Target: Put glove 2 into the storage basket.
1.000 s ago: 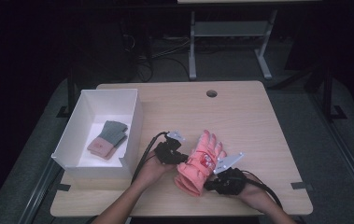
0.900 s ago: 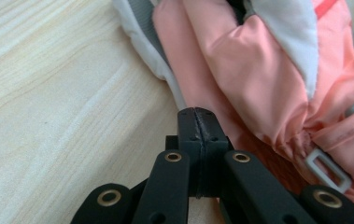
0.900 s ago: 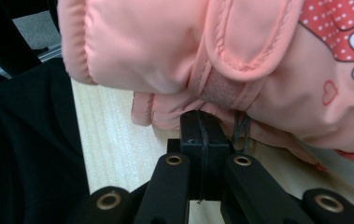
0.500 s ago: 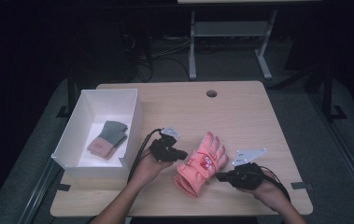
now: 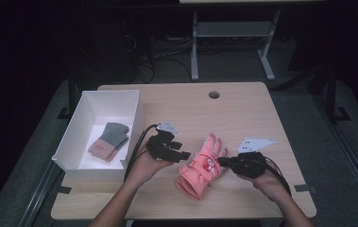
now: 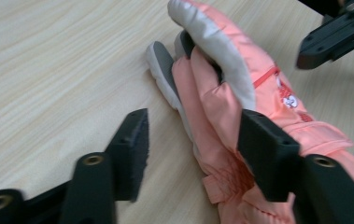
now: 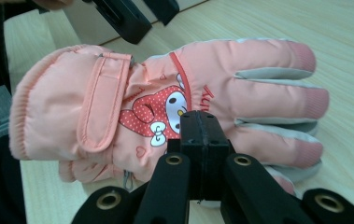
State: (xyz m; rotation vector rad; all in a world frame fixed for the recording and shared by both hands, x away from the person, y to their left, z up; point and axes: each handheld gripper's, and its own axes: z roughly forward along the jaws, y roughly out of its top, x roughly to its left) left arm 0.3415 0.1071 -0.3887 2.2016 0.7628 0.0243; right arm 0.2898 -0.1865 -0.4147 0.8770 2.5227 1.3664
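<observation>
A pink padded glove [image 5: 201, 166] with a cartoon patch lies flat on the wooden table [image 5: 242, 113], fingers pointing away from the person. My left gripper [image 5: 181, 153] hovers at its left edge. In the left gripper view its jaws have just been opening; they stand apart [image 6: 193, 135], the glove's thumb side [image 6: 221, 98] lies between them, and the pads do not press on it. My right gripper [image 5: 224, 161] sits at the glove's right side. In the right gripper view its jaws [image 7: 201, 126] are shut together just over the glove [image 7: 165, 107], with nothing visible between them.
A white open box [image 5: 72, 137] stands at the table's left and holds a smaller grey and pink glove [image 5: 110, 139]. A cable hole [image 5: 214, 94] sits near the far edge. Cables trail from both grippers towards the person.
Both grippers have drawn back from the glove, the left one leftward and the right one rightward, and have lifted a little. The left jaws have opened. The glove stays on the table.
</observation>
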